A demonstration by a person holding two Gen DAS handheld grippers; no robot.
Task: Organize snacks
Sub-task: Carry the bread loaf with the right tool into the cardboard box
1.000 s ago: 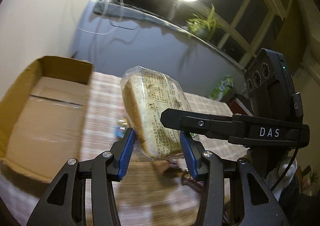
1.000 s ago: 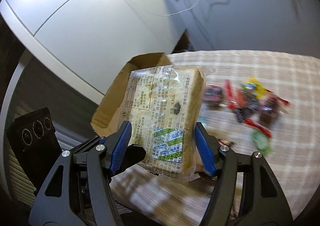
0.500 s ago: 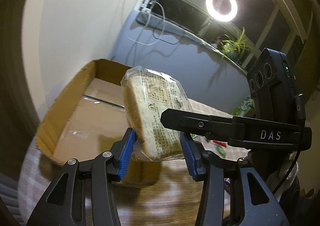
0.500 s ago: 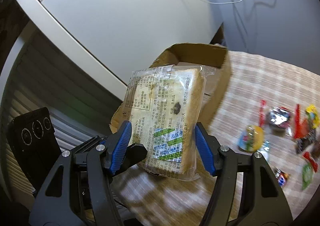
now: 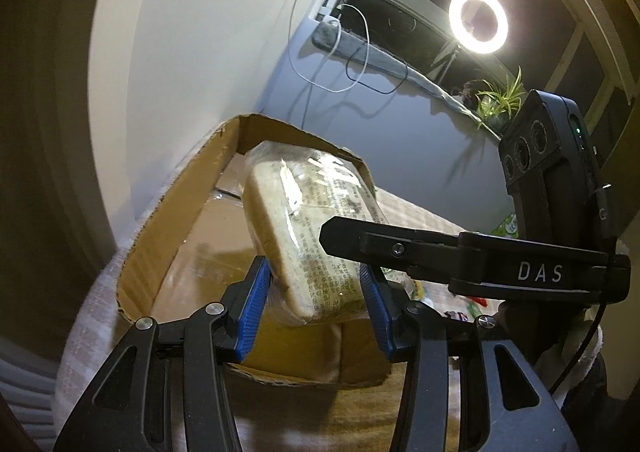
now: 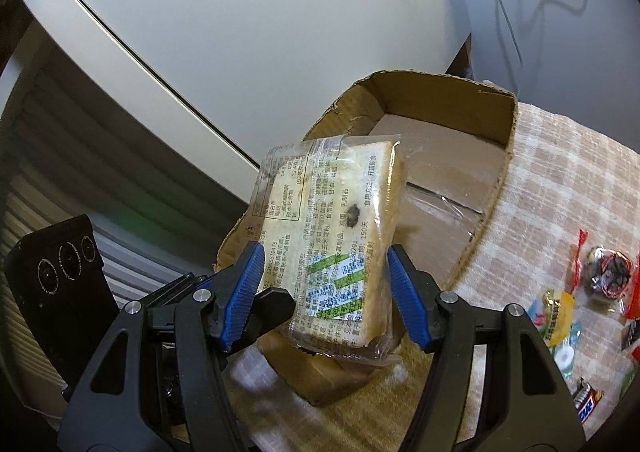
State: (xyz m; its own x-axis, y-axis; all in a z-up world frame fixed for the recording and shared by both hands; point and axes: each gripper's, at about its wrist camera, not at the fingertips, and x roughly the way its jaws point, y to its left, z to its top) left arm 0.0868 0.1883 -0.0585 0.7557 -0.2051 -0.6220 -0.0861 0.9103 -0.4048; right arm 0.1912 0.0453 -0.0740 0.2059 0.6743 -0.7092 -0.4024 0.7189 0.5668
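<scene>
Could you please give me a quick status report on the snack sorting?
Left gripper and right gripper both shut on bread pack. Pack held above cardboard box, box looks empty. Loose candies remain on tablecloth.

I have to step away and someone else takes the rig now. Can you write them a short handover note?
Left tongs and right tongs: both shut on the same wrapped bread pack, held in the air at the near edge of the open cardboard box.
Box: nothing visible inside.
Small wrapped snacks lie loose on the checked tablecloth, right of the box.
Done: bread lifted.
Left: set it in the box, then gather the rest.
</scene>
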